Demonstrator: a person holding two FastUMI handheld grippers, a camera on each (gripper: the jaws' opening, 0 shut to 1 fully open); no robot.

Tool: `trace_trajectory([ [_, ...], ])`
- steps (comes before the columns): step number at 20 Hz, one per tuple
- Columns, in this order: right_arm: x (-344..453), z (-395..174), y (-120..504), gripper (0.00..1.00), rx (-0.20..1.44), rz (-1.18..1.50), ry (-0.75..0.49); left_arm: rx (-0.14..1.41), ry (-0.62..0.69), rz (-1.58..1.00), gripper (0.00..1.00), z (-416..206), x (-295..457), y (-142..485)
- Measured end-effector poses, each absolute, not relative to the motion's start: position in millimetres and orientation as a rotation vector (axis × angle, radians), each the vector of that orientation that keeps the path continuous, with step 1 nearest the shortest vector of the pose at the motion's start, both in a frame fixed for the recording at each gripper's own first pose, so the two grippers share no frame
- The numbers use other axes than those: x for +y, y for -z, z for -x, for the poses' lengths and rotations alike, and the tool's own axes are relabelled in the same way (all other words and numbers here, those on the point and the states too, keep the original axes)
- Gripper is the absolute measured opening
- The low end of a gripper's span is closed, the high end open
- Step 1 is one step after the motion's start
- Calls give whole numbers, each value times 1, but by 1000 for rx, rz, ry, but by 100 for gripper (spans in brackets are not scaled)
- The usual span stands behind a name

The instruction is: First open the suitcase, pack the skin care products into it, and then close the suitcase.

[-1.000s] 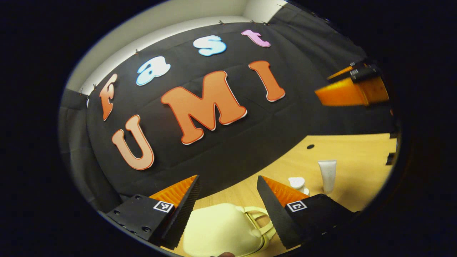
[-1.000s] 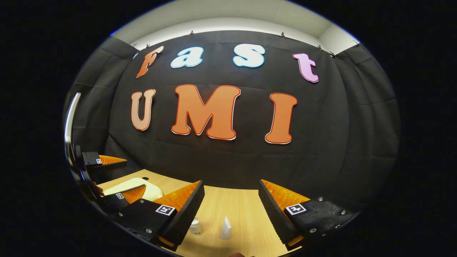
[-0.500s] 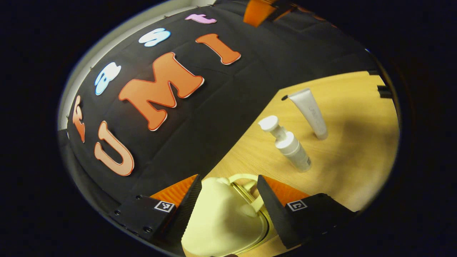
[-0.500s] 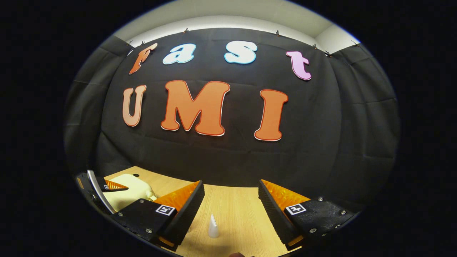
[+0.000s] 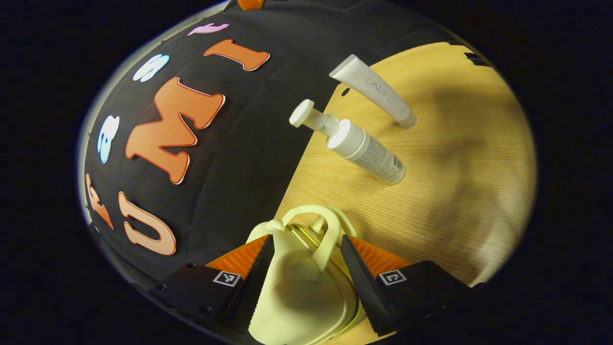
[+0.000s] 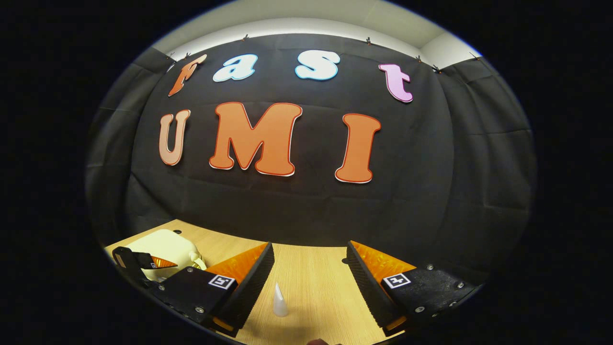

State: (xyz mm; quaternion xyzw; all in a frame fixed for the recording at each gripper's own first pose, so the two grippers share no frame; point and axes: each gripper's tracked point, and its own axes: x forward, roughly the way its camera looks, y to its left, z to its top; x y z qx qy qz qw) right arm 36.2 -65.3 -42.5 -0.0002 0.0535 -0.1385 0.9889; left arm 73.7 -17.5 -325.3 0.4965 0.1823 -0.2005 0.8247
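We see suitcase (image 5: pixel 299 292) closed, between left gripper (image 5: pixel 306 266) fingers, contact unclear. Pump bottle (image 5: pixel 366 151) and tube (image 5: pixel 378 93) upright on table (image 5: pixel 459 191). Right gripper (image 6: pixel 309 268) spread above table.

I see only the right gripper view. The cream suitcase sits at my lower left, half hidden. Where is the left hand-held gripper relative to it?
Observer: The left hand-held gripper has one finger on each side of the suitcase, near its handle. I cannot tell whether the fingers press on it.
Operator: Is the suitcase open?
Observer: It looks shut; I see no gap at the seam.
Operator: Which products wait beyond it?
Observer: A pump bottle stands upright, with a tube behind it. The two do not touch.
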Motion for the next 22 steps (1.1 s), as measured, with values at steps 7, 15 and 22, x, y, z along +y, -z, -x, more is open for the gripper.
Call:
trace_trajectory([
  [7,-65,-35,50,96,124,-1,276,433,428,-1187,49,-91,-26,350],
  [15,-60,-37,59,96,143,8,265,389,395,-1093,9,-90,-17,313],
  [22,-38,-51,62,96,159,-5,221,357,289,-772,6,-109,36,228],
])
